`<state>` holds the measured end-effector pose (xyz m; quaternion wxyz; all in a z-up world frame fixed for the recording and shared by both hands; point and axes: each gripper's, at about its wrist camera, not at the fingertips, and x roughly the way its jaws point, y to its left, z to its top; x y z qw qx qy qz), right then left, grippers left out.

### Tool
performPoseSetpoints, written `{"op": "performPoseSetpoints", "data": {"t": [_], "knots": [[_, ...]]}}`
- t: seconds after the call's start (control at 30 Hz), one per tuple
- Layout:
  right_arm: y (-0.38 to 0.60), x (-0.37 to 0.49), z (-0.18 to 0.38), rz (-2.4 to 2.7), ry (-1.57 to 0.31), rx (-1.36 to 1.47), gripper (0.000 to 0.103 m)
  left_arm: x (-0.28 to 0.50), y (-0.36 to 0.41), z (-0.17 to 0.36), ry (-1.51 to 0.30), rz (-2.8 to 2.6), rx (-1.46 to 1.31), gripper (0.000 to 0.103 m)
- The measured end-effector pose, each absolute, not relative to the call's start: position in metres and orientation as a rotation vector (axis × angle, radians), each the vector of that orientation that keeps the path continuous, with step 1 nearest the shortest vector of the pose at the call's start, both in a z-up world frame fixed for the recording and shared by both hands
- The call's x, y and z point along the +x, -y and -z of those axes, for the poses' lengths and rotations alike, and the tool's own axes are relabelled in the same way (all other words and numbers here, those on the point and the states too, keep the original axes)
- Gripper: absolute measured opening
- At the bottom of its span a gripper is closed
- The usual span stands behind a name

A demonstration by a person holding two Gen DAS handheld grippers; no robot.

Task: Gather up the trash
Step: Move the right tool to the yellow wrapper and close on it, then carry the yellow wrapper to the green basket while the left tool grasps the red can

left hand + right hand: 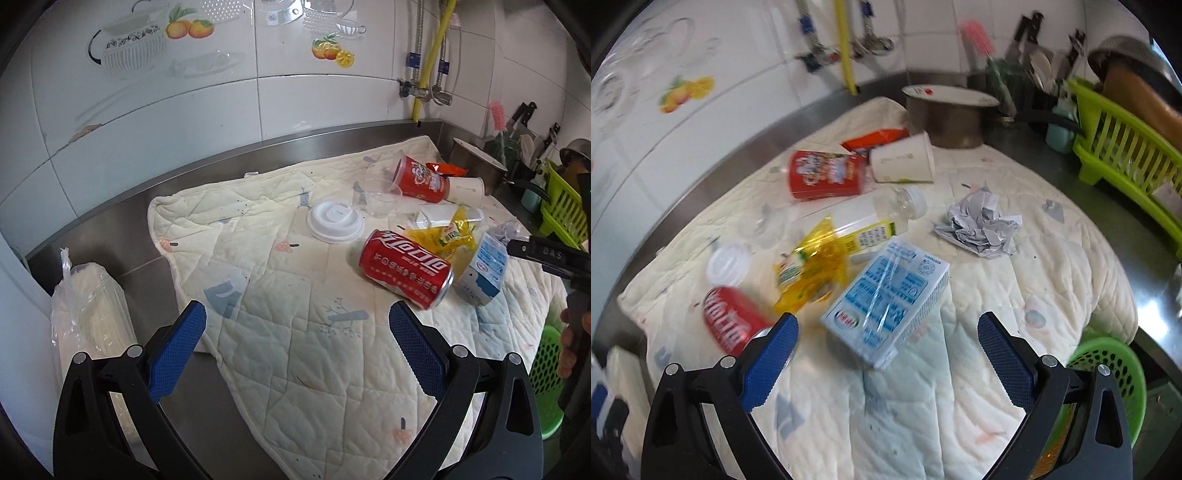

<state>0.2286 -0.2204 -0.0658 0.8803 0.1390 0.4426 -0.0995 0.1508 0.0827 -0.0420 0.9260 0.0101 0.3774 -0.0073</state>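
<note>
Litter lies heaped toward one side of the cream quilted cloth (pixel 1015 302) spread over the steel counter (pixel 147 273), and both tools hang above it with nothing between their blue pads. The left gripper (pixel 297 325) has its jaws spread wide over bare quilt, well short of the pile. The right gripper (pixel 888 332) is likewise released, its jaws open around empty air just in front of the blue-and-white milk carton (pixel 886 295), which lies flat with a straw in clear wrap on its face.

Trouble looks likeliest at that carton. It rests against the crinkled yellow plastic wrapper (pixel 812 269) and near the red cola can (pixel 406 267) on its side; a careless close could catch the wrapper's edge along with the box, or nudge the can, which I would expect to roll across the cloth. The clear plastic bottle (pixel 871 218) behind them could roll too if bumped.

The quilt itself is loose and rumpled, so a low pad could snag a fold and drag everything with it. The green perforated basket (pixel 1108 369) sits below the counter edge at the right; if that is the bin, a light piece such as the crumpled grey paper ball (pixel 979 225) could easily miss it. The right view is also smeared, so exact gaps there are hard to judge.
</note>
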Motion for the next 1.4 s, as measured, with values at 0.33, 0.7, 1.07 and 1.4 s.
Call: {"op": "performPoseSetpoints", "data": {"t": [0.33, 0.7, 1.07, 1.4], "knots": [[0.221, 0.279, 0.087, 0.329, -1.02, 0.302, 0.083, 0.172, -0.103, 0.054, -0.804, 0.019, -0.013, 0.098], [0.18, 0.295, 0.067, 0.29, -0.917, 0.122, 0.083, 0.188, -0.122, 0.064, -0.824, -0.007, -0.043, 0.098], [0.157, 0.339, 0.091, 0.095, -1.035, 0.057, 0.084, 0.193, -0.127, 0.07, -0.847, -0.032, -0.05, 0.098], [0.163, 0.347, 0.107, 0.013, -1.089, 0.085, 0.058, 0.2, -0.11, 0.067, -0.868, 0.005, -0.045, 0.098]]}}
